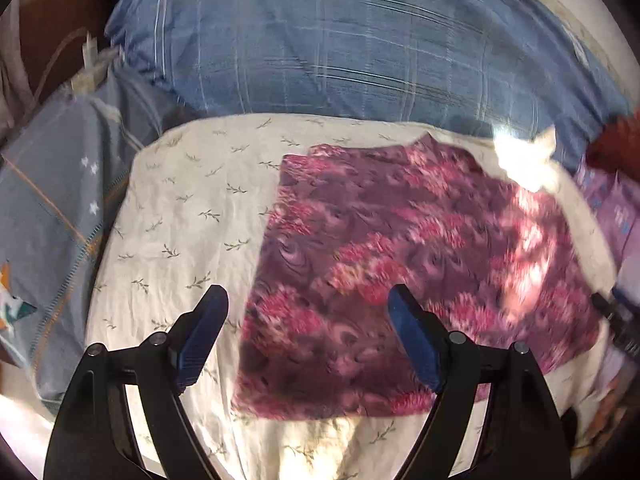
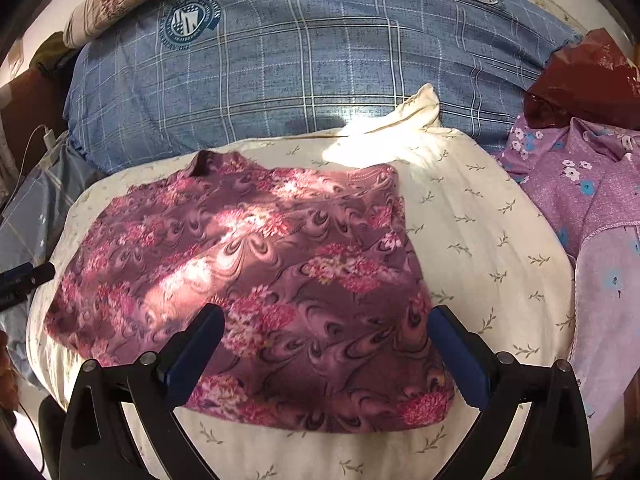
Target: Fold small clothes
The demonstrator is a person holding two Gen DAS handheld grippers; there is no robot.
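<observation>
The pink-and-maroon floral garment (image 2: pixel 256 280) lies folded flat on the cream pillow (image 2: pixel 500 240), sunlit toward twelve o'clock. Both the left claw (image 1: pixel 306 300) and right claw (image 2: pixel 326 320) gape wide, holding nothing.

Motion-blurred across the whole left wrist view, most of all the floral garment (image 1: pixel 400 264) at right. Washed out by glare near the pillow corner (image 1: pixel 524 160). Cut off at right edge: lilac flowered cloth (image 2: pixel 580 184), red bag (image 2: pixel 588 80).

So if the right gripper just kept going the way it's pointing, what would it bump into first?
Most likely the pink floral garment spread on the cream pillow; the open right gripper points straight at it.
</observation>
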